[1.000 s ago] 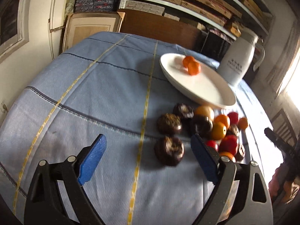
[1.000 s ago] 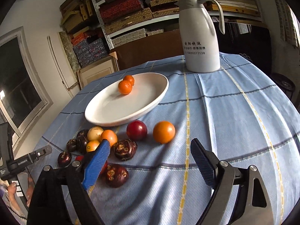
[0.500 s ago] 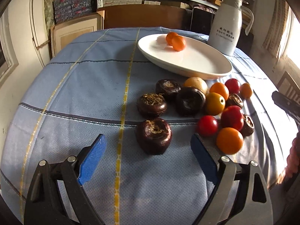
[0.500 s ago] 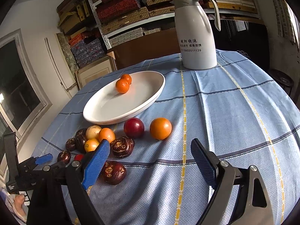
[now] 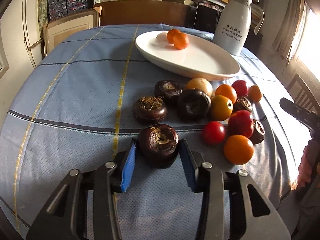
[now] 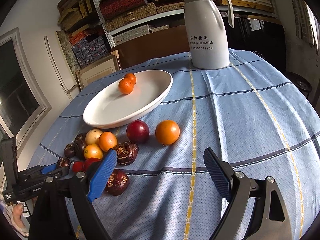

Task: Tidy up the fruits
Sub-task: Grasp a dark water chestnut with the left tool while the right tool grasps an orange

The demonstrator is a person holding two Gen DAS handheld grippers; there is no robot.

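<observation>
Currently the dark chestnut point(image 5: 159, 144) sits on the bench point(image 5: 70, 92), nearest of the loose fruit, between the left claw point(image 5: 158, 160) pads, which have just closed onto it. Next: lift, carry to the white plate point(image 5: 200, 64). The right claw point(image 6: 160, 172) hangs wide open, empty.

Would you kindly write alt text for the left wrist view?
The left gripper has just closed its blue pads around a dark water chestnut on a blue tablecloth. Behind it, a white plate holds two oranges.
</observation>
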